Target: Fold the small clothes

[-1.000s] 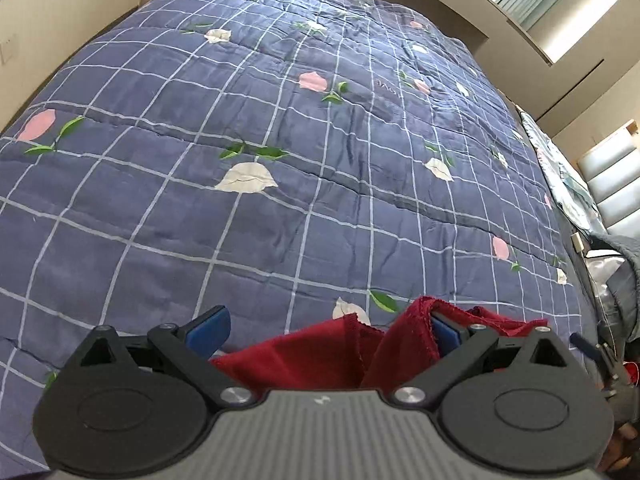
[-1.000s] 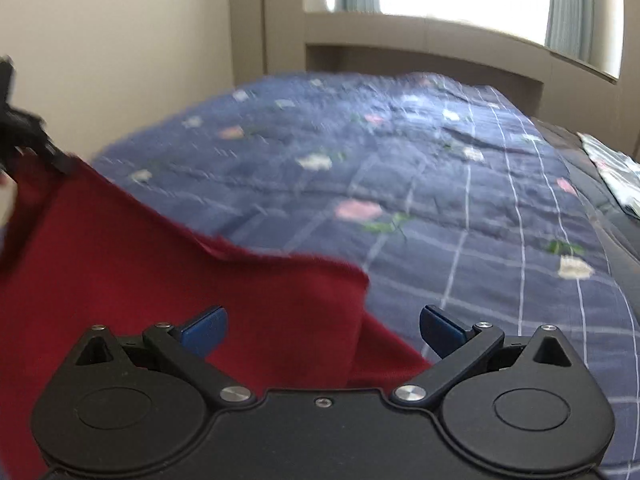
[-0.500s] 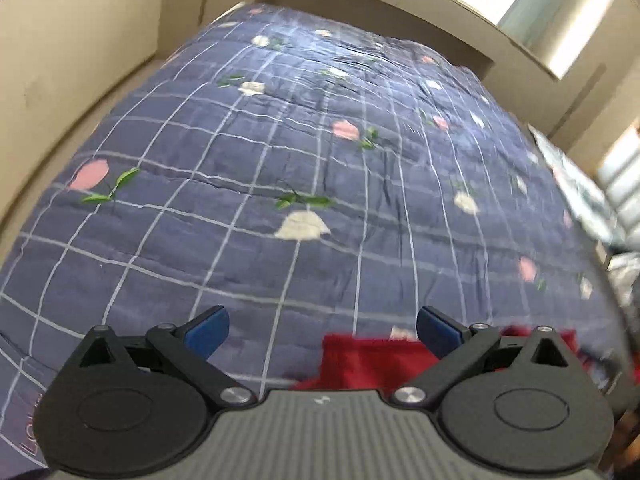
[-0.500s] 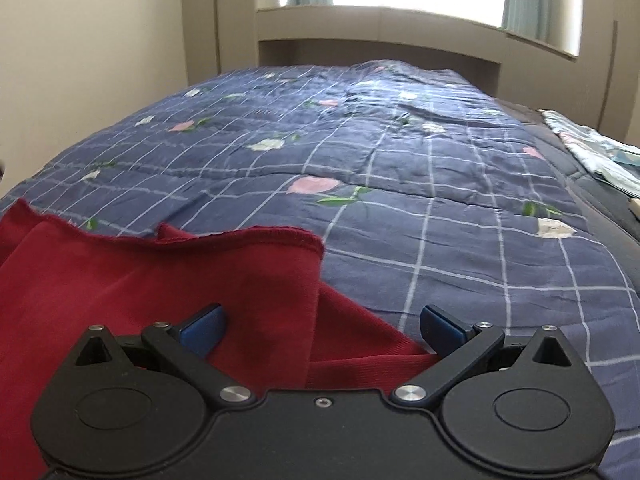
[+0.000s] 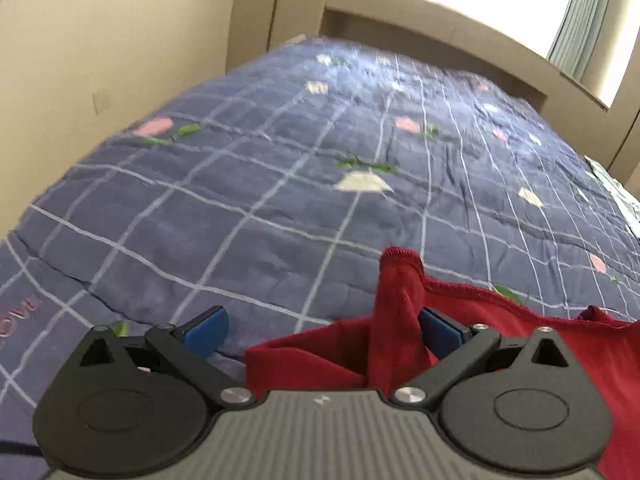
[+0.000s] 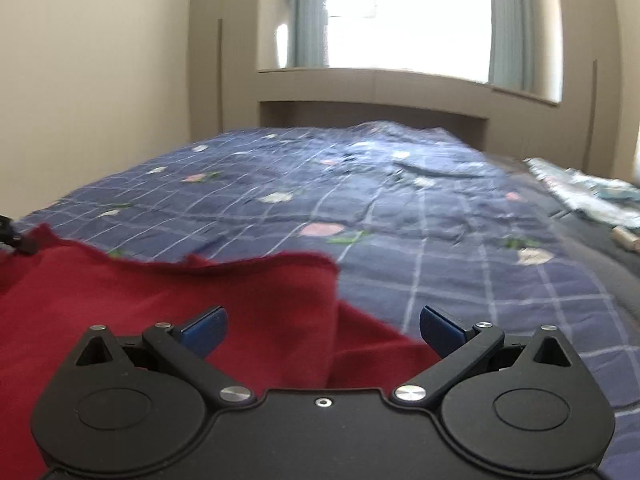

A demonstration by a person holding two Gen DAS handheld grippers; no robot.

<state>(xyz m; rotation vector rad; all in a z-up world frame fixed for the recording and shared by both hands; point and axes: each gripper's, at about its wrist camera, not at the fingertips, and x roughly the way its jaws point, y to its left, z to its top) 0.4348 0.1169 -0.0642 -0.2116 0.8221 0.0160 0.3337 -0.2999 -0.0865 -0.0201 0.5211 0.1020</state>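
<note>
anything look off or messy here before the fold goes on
Mostly the red garment: it lies bunched rather than flat on the blue quilt, with one flap doubled over itself and a corner standing up by the left gripper. Nothing looks spilled or damaged.

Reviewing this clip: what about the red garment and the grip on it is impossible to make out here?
- Red garment: type and full shape; both views cut it off, gripper bodies cover its near part.
- Left gripper and right gripper: contact with the cloth, hidden by folds.
- Quilt: far pattern blurred.
</note>
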